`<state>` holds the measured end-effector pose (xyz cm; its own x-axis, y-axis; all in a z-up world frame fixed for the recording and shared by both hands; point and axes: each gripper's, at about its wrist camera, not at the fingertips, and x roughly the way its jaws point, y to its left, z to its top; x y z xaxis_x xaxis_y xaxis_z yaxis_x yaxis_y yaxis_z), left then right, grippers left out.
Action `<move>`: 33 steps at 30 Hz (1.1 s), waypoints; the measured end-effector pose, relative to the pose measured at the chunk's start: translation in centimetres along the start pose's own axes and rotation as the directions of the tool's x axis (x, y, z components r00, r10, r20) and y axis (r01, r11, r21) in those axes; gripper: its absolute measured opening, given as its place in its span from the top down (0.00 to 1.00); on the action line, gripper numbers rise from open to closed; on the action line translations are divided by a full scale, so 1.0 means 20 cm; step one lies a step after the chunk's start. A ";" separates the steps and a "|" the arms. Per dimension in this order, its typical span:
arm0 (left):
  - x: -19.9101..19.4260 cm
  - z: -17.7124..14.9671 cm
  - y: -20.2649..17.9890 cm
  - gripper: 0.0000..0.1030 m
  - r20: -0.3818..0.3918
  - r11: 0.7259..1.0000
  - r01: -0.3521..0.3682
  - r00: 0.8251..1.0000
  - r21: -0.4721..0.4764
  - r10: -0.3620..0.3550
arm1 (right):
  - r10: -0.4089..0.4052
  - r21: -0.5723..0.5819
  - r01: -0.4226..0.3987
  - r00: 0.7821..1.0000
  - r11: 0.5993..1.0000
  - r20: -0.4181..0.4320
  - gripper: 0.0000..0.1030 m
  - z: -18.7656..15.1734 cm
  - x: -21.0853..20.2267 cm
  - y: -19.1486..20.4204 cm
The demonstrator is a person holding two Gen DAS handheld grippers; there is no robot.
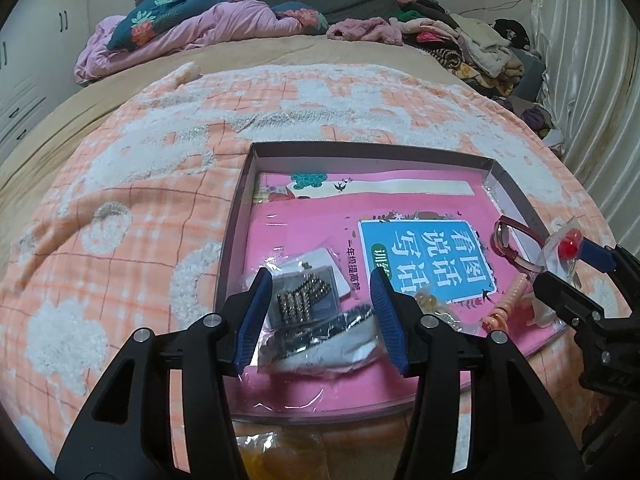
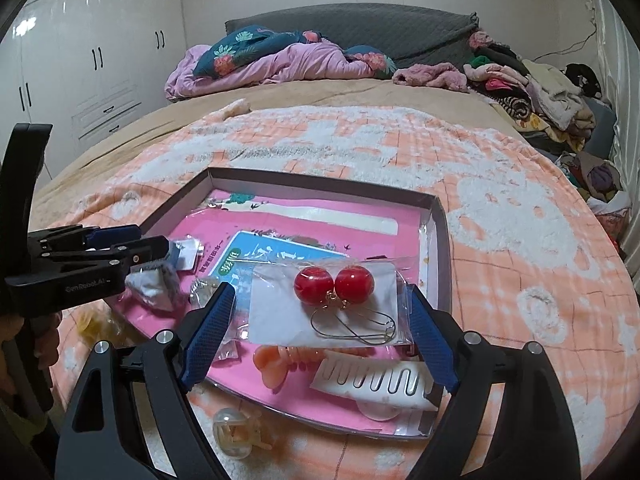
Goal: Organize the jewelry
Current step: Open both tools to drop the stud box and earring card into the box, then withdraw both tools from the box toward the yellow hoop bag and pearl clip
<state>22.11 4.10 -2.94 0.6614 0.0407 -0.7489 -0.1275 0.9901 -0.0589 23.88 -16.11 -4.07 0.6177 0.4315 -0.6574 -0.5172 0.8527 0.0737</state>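
Observation:
A shallow box (image 1: 240, 204) (image 2: 438, 248) lined with a pink book lies on the bed. My left gripper (image 1: 322, 310) is open over its near left part, its fingers either side of clear bags with dark beaded jewelry (image 1: 302, 300). My right gripper (image 2: 320, 336) is open, with a clear bag of red ball earrings (image 2: 334, 284) on a white card lying between its fingers; whether the fingers touch the bag I cannot tell. In the left wrist view the bag (image 1: 570, 246) sits at the right gripper's tip. A red bracelet (image 1: 506, 242) rests by the box's right wall.
A peach hair claw (image 2: 276, 364), a white clip (image 2: 376, 380) and a coiled peach hair tie (image 1: 506, 300) lie in the box. A clear ball ornament (image 2: 234, 432) sits on the orange blanket in front. Clothes (image 2: 532, 96) are piled at the far right, bedding (image 2: 280, 60) at the head.

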 end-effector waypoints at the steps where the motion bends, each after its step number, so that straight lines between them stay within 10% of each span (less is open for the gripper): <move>1: 0.00 0.00 0.00 0.59 0.001 1.000 -0.001 1.000 0.000 0.001 | 0.001 0.000 -0.001 1.000 1.000 0.000 0.15 0.00 0.00 0.00; 13: -0.07 0.00 0.00 0.53 0.021 1.000 0.002 1.000 -0.007 -0.002 | -0.002 0.007 0.002 0.999 1.000 0.035 0.06 -0.03 -0.09 0.00; 33: -0.46 0.00 -0.01 0.14 0.150 1.000 -0.005 0.989 -0.021 0.008 | -0.018 0.028 0.013 0.985 1.000 0.170 0.04 -0.03 -0.48 0.01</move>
<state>16.06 3.59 3.96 0.7637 0.0681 -0.6419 -0.1464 0.9868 -0.0695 17.54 -20.22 1.86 0.7186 0.4603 -0.5213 -0.4924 0.8661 0.0860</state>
